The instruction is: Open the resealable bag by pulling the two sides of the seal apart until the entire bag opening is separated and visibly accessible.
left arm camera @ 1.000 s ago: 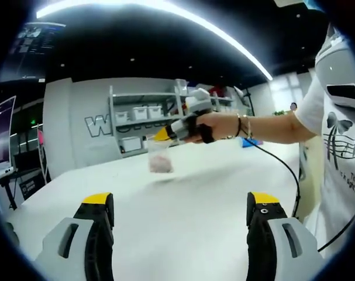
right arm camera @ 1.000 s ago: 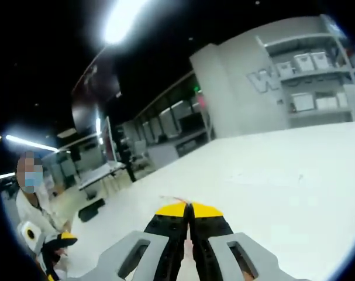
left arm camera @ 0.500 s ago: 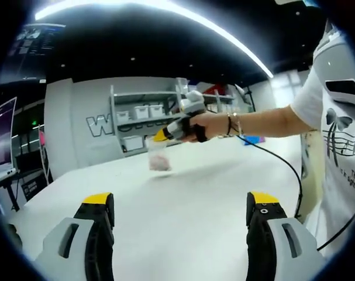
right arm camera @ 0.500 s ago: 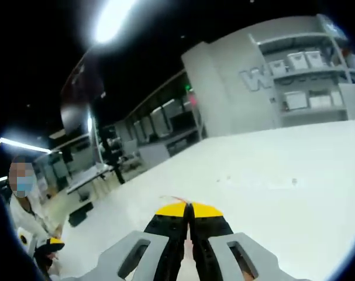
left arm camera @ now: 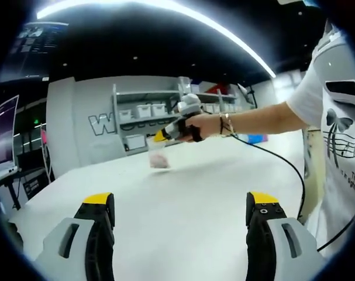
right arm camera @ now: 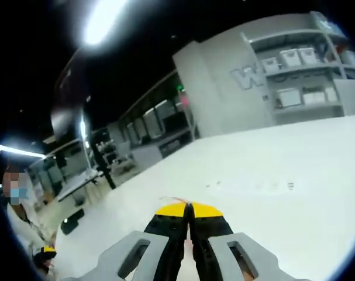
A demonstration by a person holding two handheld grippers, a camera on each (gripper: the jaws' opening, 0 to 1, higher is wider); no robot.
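Note:
A small clear resealable bag (left arm camera: pixel 158 158) with pinkish contents hangs just above the white table (left arm camera: pixel 183 193). It hangs from my right gripper (left arm camera: pixel 159 136), which a hand holds out at arm's length. In the right gripper view the yellow-tipped jaws of the right gripper (right arm camera: pixel 189 207) are pressed together, with a thin strip of the bag's edge (right arm camera: pixel 176 199) sticking out between them. The rest of the bag is hidden below the jaws there. My left gripper (left arm camera: pixel 180 202) stands wide open near the table's front, well short of the bag, with nothing between its jaws.
Grey shelves (left arm camera: pixel 143 120) with white bins stand against the far wall. A black cable (left arm camera: pixel 282 167) trails from the hand over the table's right side. The person's torso (left arm camera: pixel 341 134) is at the right. Another person (right arm camera: pixel 16 193) is far off at the left.
The right hand with the hanging bag has drifted slightly left and farther away in the left gripper view. The right gripper view has panned a little. Both jaw states are unchanged.

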